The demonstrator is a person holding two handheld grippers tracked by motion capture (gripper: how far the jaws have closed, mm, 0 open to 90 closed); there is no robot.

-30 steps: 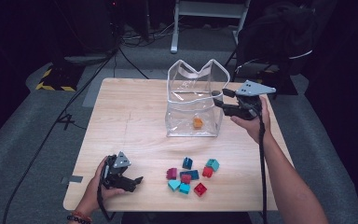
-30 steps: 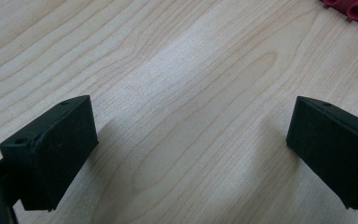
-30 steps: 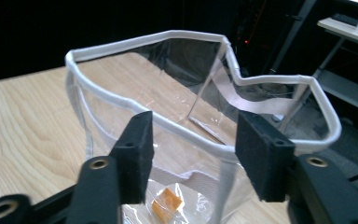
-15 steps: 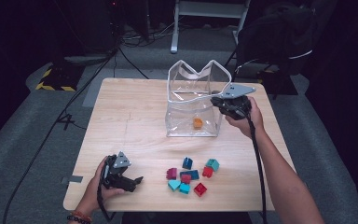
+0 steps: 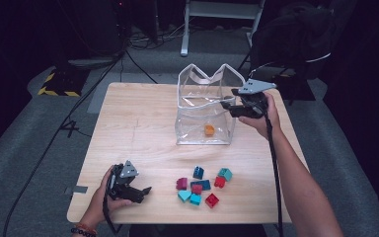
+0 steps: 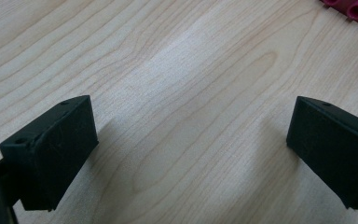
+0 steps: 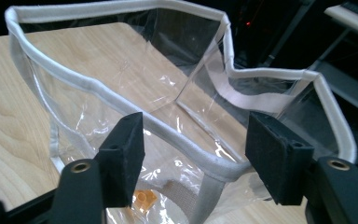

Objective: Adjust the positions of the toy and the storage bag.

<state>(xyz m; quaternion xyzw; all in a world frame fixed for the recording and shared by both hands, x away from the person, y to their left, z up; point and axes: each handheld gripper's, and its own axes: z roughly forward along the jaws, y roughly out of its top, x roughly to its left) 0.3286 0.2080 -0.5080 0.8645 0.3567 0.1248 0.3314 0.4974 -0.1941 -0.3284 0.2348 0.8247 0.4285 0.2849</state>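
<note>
A clear plastic bag [image 5: 202, 98] with a white rim [image 7: 98, 91] stands open at the back middle of the wooden table [image 5: 138, 123]. One orange brick [image 5: 209, 130] [image 7: 142, 199] lies on its bottom. My right gripper [image 5: 225, 104] [image 7: 196, 154] hovers at the bag's right rim. Its jaws have just been opening; the rim runs across the gap between them and the pads do not press on it. My left gripper [image 5: 145, 190] [image 6: 191, 149] rests open on the table at the front left, with bare wood between its jaws.
Several loose bricks [image 5: 200, 186] in red, magenta, teal and blue lie near the table's front edge, right of the left gripper. A magenta brick [image 6: 349, 7] sits just past that gripper's jaws. Cables cross the grey floor [image 5: 39, 148] behind and left of the table.
The right gripper has shifted left, closer to the bag's right rim. The left hand and the orange brick have stayed where they were.
</note>
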